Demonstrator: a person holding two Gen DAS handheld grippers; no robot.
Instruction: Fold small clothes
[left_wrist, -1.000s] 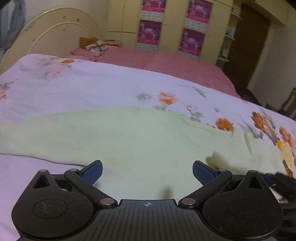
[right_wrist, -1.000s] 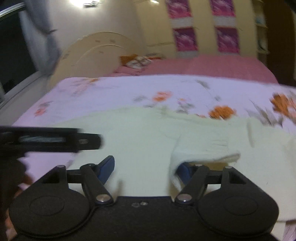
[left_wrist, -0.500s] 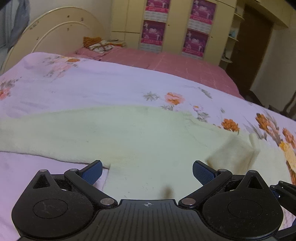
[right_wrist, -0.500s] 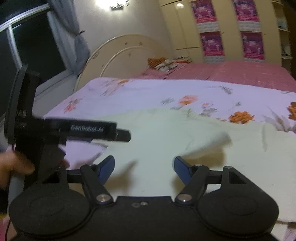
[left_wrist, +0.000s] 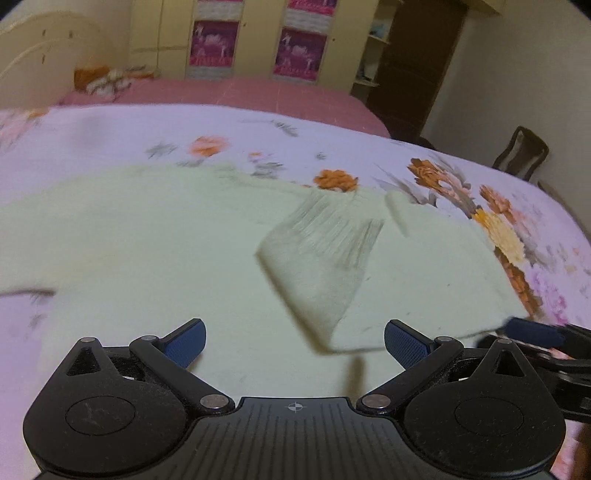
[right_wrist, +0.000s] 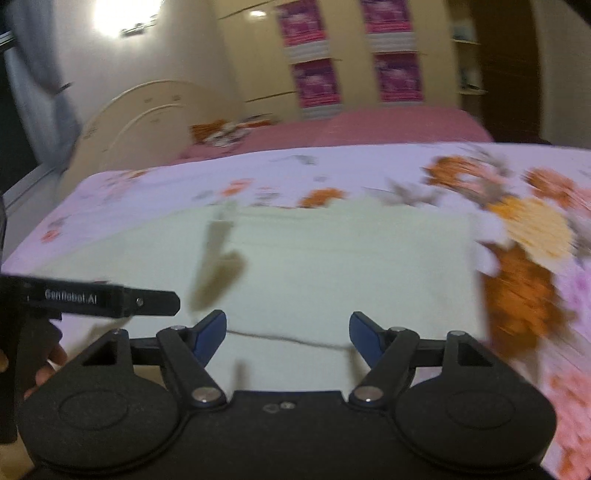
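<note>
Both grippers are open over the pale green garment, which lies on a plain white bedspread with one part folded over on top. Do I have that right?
Not quite: the bedspread is not plain white. It is lilac with orange flowers, as the left wrist view shows. The rest holds: the left gripper and right gripper are open over the pale green garment, with a folded-over part on top.
</note>
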